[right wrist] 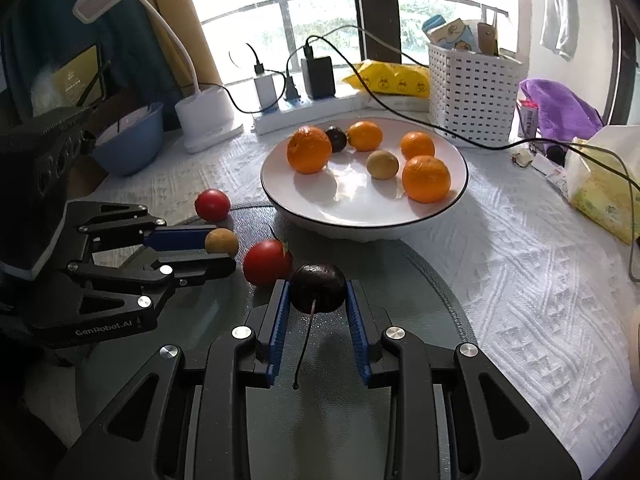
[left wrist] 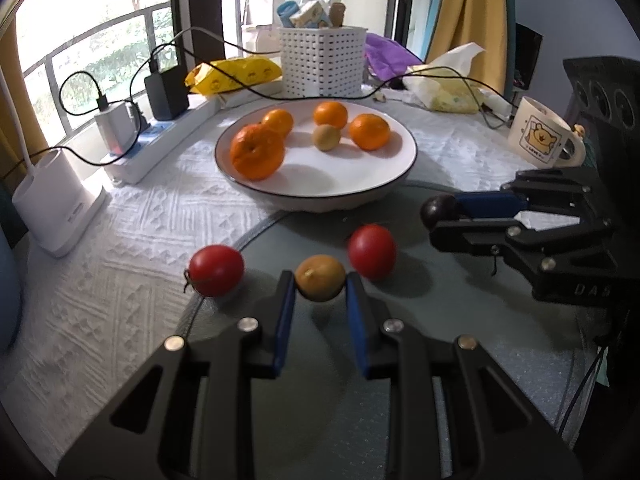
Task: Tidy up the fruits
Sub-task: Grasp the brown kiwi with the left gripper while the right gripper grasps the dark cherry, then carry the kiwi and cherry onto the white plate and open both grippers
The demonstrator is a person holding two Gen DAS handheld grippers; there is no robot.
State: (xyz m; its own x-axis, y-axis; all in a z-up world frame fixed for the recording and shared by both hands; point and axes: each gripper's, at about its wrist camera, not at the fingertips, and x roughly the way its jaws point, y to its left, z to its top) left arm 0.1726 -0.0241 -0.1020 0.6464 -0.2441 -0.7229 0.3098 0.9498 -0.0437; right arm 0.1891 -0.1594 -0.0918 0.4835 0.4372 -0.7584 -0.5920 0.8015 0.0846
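Left gripper (left wrist: 320, 280) clamps a yellow-brown fruit (left wrist: 320, 277), right gripper (right wrist: 317, 293) a dark cherry (right wrist: 318, 287), both over the glass mat (right wrist: 420, 280) before the white plate (right wrist: 360, 220); windowed room behind.

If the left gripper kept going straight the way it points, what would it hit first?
The left gripper is shut on a brown fruit. Straight ahead lies bare table, then probably the near rim of the white plate. The red tomatoes sit just off that line, though depth is unclear.
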